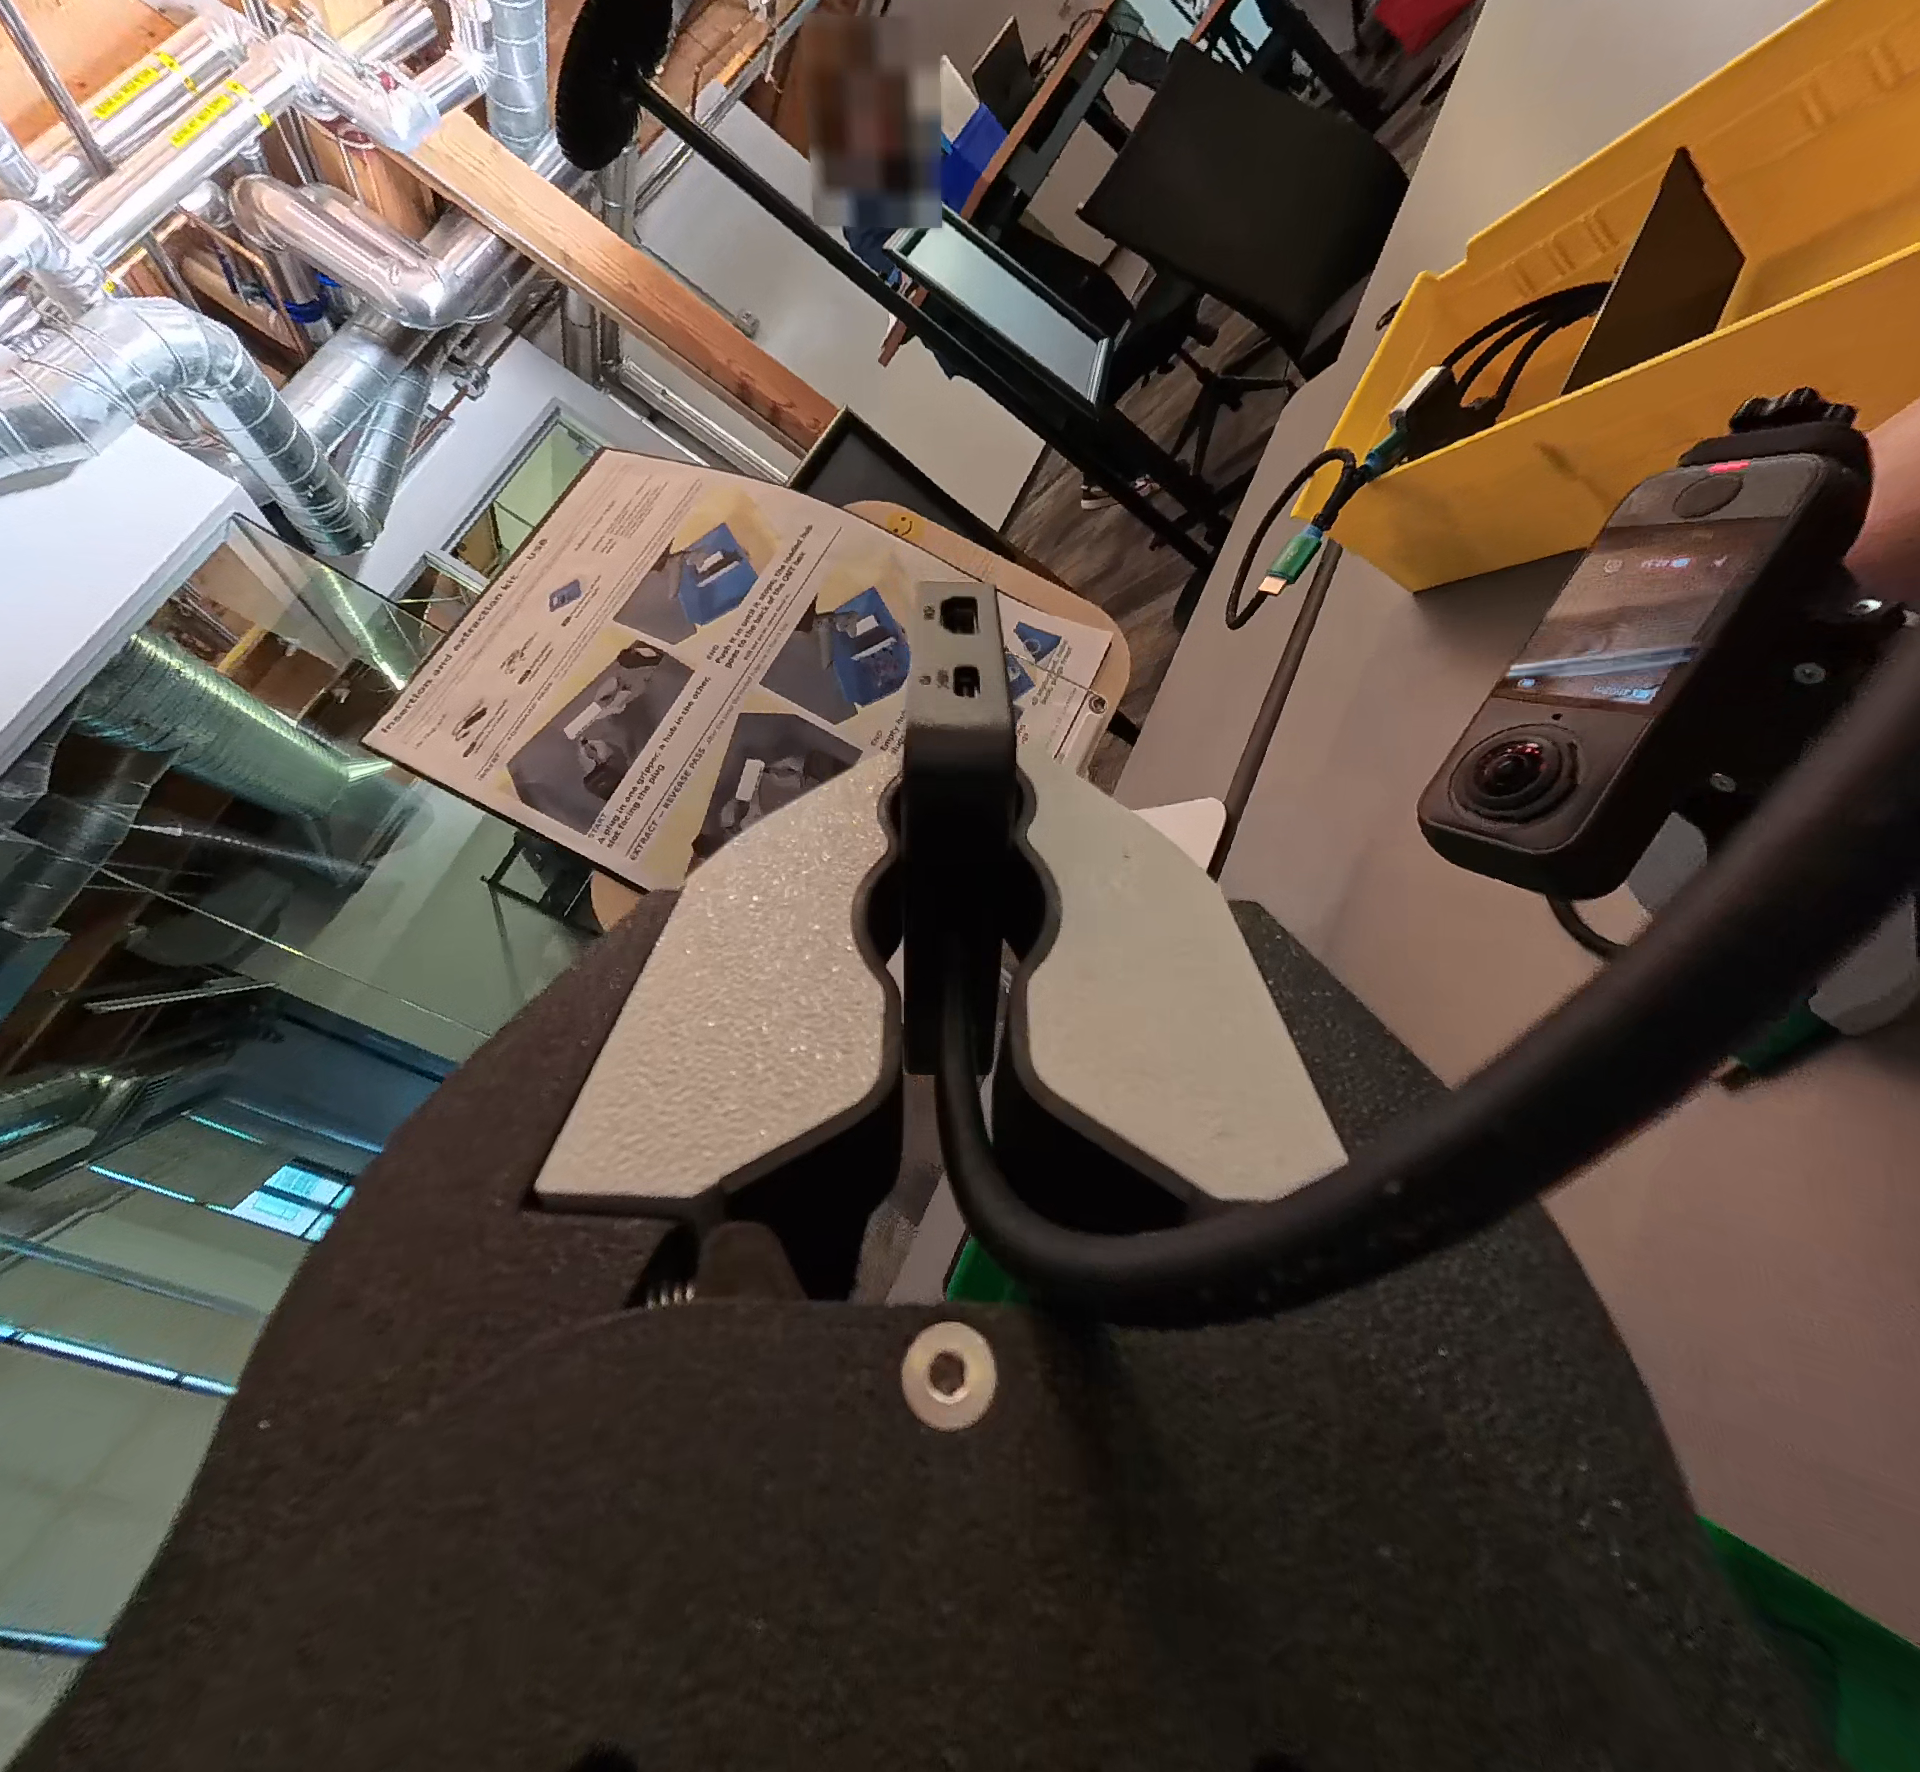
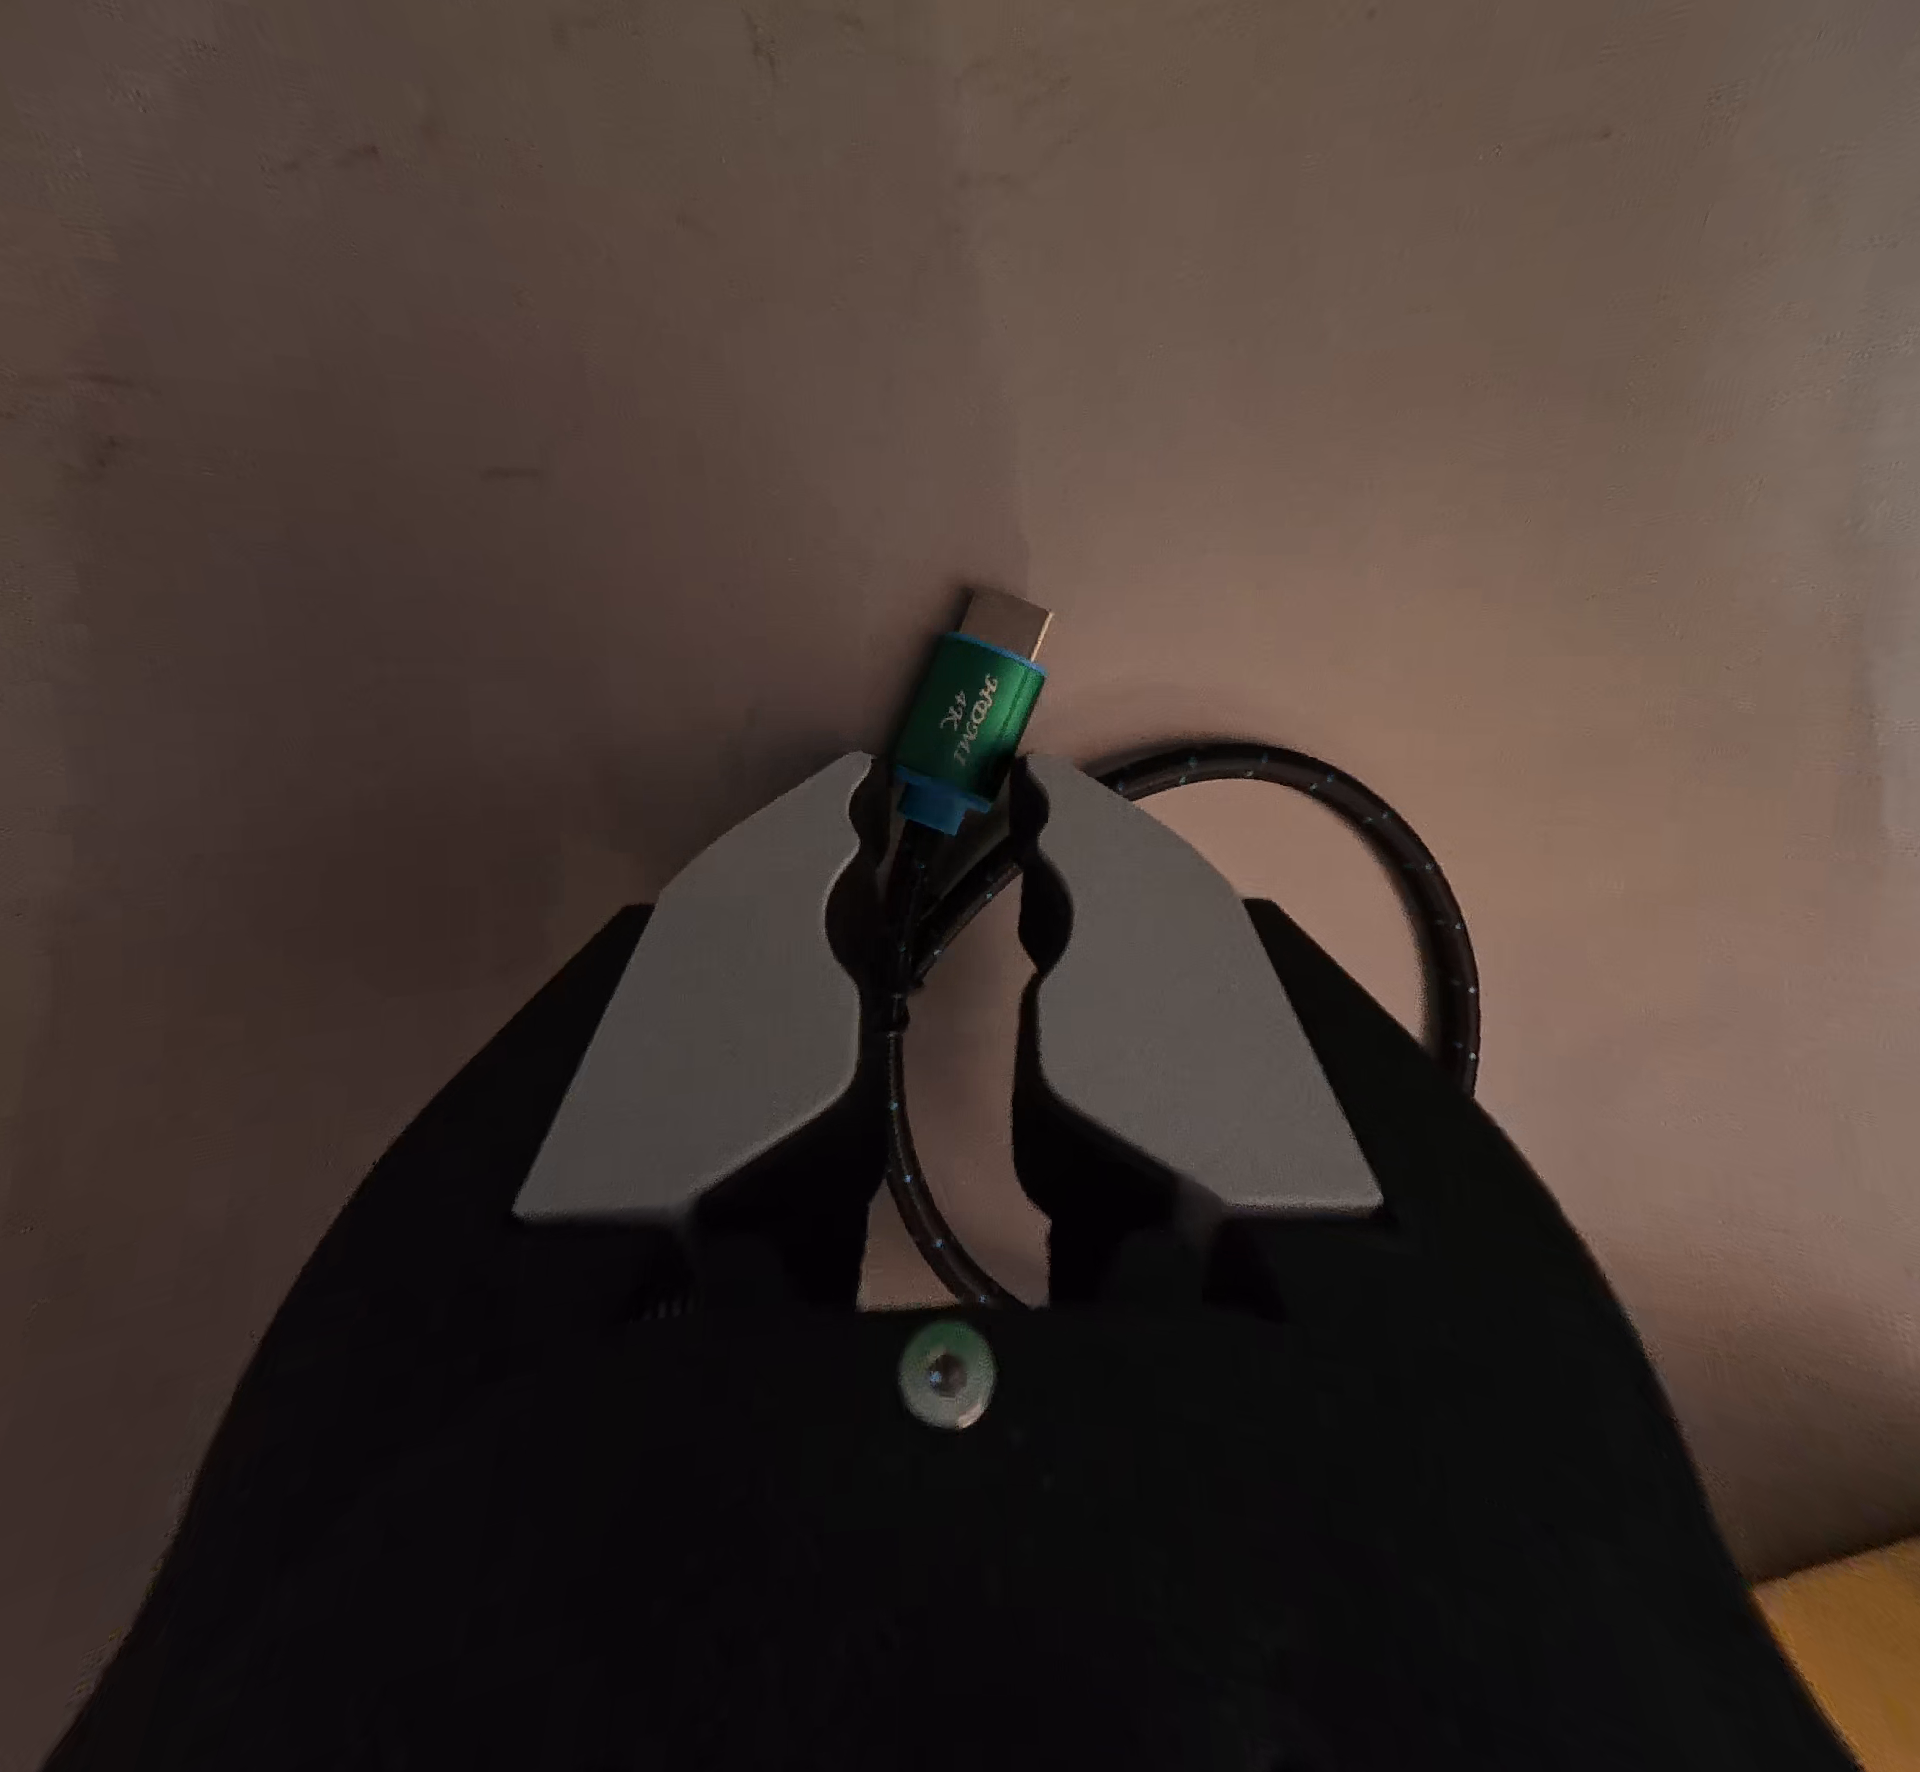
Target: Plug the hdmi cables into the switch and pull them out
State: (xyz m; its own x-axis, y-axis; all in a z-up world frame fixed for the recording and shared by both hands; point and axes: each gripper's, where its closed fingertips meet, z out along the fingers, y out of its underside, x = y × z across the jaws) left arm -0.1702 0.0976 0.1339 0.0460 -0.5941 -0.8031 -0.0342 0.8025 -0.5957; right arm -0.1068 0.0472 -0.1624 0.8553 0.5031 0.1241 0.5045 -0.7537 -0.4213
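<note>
Firmly, left tongs [image 1: 956, 849] pinch boxy black switch [image 1: 958, 766]; right tongs [image 2: 948, 777] pinch green metallic plug [image 2: 971, 709].

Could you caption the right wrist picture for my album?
The right claw closes around a green HDMI plug, its braided cable looping behind.

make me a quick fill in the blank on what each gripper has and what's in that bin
1. The left gripper is shut on a black ____.
2. The plug between the right gripper's fingers has a ____ shell.
3. The bin on the table is ____.
4. A cable hangs over the bin's ____.

Missing words: switch; green; yellow; edge
</note>
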